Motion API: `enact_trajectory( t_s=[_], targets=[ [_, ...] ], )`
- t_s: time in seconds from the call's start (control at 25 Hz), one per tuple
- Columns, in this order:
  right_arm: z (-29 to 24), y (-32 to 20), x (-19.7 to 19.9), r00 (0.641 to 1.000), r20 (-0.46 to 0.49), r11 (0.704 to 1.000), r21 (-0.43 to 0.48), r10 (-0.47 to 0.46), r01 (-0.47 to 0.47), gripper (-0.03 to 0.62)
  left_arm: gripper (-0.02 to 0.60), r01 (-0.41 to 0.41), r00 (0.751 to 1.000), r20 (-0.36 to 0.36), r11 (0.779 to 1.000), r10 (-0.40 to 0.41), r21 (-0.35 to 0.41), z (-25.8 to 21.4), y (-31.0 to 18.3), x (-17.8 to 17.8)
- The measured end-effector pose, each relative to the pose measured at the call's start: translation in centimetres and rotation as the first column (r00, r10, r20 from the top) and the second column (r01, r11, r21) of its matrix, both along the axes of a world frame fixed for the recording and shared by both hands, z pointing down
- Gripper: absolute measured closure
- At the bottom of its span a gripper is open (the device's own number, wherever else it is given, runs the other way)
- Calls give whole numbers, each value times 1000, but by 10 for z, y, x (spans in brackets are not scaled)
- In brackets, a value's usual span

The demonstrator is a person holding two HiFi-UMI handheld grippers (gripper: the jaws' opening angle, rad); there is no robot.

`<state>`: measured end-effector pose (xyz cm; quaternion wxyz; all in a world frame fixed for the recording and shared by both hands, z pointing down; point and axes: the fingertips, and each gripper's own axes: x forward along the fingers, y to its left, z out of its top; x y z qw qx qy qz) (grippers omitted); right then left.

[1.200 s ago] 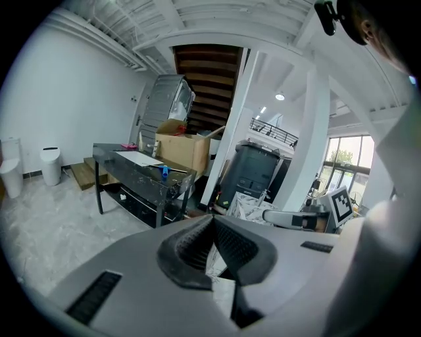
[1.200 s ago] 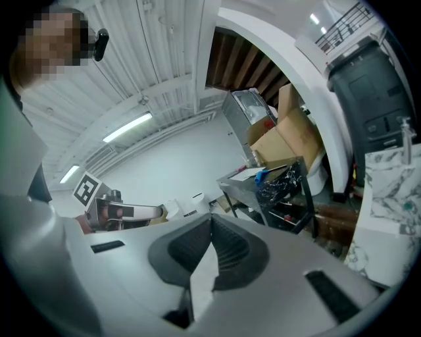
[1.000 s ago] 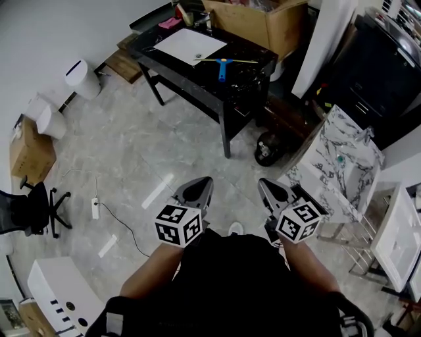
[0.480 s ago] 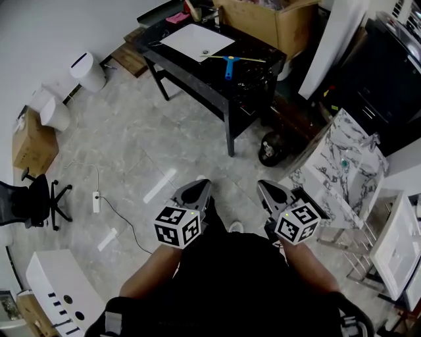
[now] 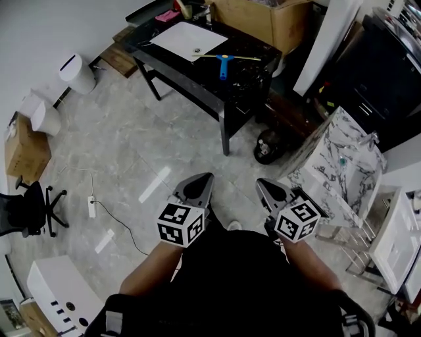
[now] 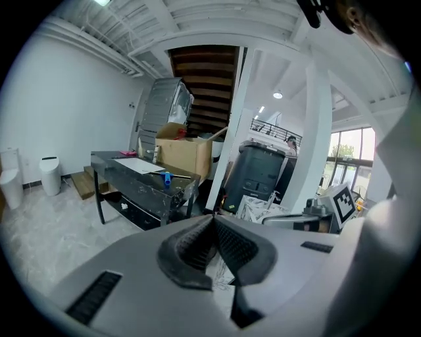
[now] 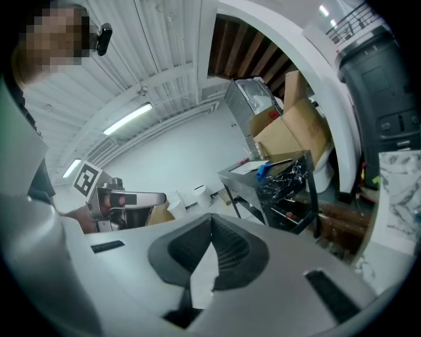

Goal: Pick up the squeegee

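While both the left gripper [image 5: 208, 178] and right gripper [image 5: 259, 182] were clenched empty, well apart from the squeegee [image 5: 223, 64] lying by the table's [image 5: 191, 76] right edge, reaching in with the 2 jaws unopened could have knocked it over that edge.

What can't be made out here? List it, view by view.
- Squeegee, left gripper view: too small, just a blue speck on the black table.
- Cardboard box, head view: its contents are cut off by the top edge.
- Pink item at the table's far end, head view: too small to identify.
- Space under the table, head view: hidden by the tabletop.
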<state>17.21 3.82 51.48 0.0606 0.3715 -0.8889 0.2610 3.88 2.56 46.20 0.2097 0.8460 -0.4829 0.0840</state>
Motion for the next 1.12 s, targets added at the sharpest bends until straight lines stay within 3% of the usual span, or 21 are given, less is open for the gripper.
enact_trajectory(
  t_s=[0.32, 0.84, 1.12],
  targets=[
    [5, -33, -22, 999, -32, 1000, -16, 14, -14, 585, 565, -12, 1000, 24, 999, 13, -44, 27, -27, -28],
    [-3, -151, -83, 996, -70, 998, -38, 51, -54, 585, 565, -55, 998, -19, 998, 54, -40, 14, -163, -85],
    [-23, -210, -110, 988, -78, 991, 4, 136, -136, 585, 565, -157, 987, -17, 988, 157, 1, -6, -231, -106]
  ],
)
